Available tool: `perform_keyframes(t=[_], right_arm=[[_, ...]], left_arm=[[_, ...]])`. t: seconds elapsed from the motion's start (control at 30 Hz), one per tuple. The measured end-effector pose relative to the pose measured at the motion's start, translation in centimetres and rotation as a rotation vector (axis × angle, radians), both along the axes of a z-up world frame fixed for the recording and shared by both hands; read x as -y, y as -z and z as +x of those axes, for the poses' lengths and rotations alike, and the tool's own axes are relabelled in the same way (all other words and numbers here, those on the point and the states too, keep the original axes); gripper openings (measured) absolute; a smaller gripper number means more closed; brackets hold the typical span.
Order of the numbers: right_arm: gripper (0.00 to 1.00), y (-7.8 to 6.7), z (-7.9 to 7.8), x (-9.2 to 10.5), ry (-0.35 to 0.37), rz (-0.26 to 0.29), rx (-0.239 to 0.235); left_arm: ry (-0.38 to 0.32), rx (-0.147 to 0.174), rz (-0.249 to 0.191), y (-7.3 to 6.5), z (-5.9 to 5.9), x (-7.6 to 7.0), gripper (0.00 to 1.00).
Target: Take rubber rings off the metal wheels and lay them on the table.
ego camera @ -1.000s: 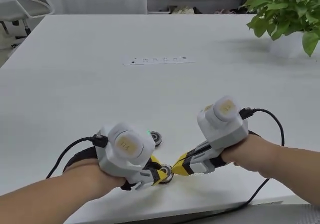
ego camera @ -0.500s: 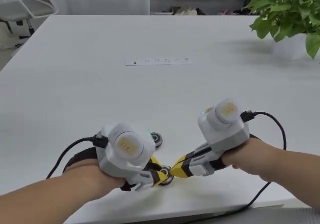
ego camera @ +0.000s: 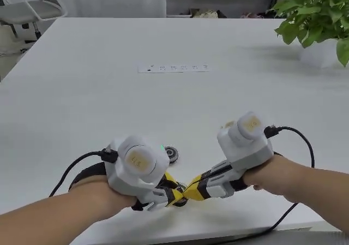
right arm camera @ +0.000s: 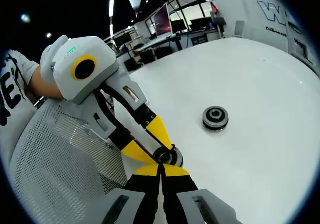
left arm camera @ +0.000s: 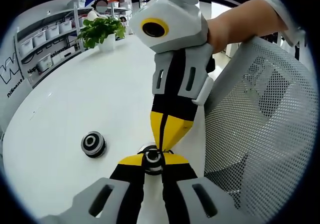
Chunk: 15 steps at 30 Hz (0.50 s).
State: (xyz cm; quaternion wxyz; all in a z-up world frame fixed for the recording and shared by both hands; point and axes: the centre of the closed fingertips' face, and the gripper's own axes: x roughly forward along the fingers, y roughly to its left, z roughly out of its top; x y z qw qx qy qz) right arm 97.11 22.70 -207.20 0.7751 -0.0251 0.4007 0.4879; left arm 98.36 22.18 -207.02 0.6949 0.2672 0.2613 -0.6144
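The left gripper [left arm camera: 152,160] and right gripper [right arm camera: 161,168] share white housings, black arms and yellow jaw tips. The small round metal wheel between them [right arm camera: 168,155] and the loose round metal wheel [right arm camera: 215,118] show concentric silver and black bands. The smooth table [ego camera: 163,108] is plain white. Around it are a green leafy plant [ego camera: 311,10], a thin black cable [ego camera: 297,133] and a white mesh chair back [left arm camera: 260,119] dotted with fine holes.
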Motion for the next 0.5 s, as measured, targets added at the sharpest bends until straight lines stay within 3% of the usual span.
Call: perform_keyframes(t=[0.2,0.5], right_arm=[[0.0,-0.47,0.45,0.35,-0.011,-0.016,0.052],[0.0,-0.66,0.48,0.51,-0.014,-0.018,0.068]], left_arm=[[0.008,-0.001,-0.001,-0.04,-0.03,0.05,0.08],[0.039,0.0,0.024,-0.17,-0.09,-0.02,0.1]])
